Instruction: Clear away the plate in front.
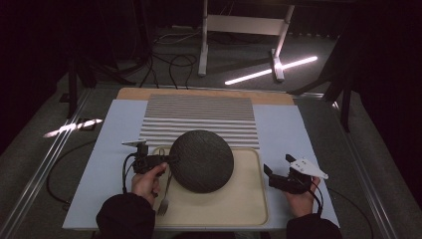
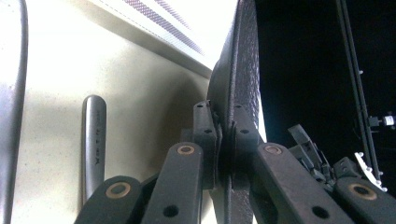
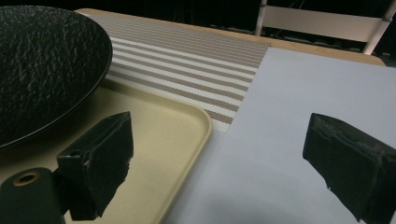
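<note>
A round black textured plate hangs over the beige tray, tilted with its left rim raised. My left gripper is shut on that left rim; in the left gripper view both pads pinch the plate edge at the gripper. A metal fork lies on the tray by the left hand, its handle beside the jaws. My right gripper rests open at the tray's right edge, over the pale blue mat, with nothing between its fingers. The plate sits at the left in the right gripper view.
A brown-and-white striped placemat lies behind the tray on the pale blue mat. A wooden board edge shows at the far side. Cables and a white table frame stand on the floor beyond.
</note>
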A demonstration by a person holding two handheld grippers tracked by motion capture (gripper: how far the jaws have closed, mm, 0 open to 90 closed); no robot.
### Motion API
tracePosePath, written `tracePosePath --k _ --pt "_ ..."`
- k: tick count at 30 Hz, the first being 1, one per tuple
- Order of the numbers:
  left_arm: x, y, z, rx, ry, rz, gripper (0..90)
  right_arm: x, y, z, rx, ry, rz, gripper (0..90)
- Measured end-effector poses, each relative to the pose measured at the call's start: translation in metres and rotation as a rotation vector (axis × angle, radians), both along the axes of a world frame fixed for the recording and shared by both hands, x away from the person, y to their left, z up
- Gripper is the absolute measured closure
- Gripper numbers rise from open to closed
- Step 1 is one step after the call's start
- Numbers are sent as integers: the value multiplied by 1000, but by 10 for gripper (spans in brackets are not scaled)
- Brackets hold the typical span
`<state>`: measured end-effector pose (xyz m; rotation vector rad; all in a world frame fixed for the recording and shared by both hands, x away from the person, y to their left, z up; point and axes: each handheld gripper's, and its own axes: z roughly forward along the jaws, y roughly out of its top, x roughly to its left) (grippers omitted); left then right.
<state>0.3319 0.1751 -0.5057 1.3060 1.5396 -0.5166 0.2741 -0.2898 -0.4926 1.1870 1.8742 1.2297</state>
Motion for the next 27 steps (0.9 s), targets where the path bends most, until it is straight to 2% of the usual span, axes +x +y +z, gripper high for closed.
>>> tracePosePath --k 8,19,27 --pt "-5 0 -5 18 16 -9 857 0 0 0 4 3 -1 87" --pt "-10 0 -8 15 21 -30 858 0 0 0 0 1 0 87" --pt "-15 3 -11 19 32 -27 855 0 0 0 0 2 -1 87"
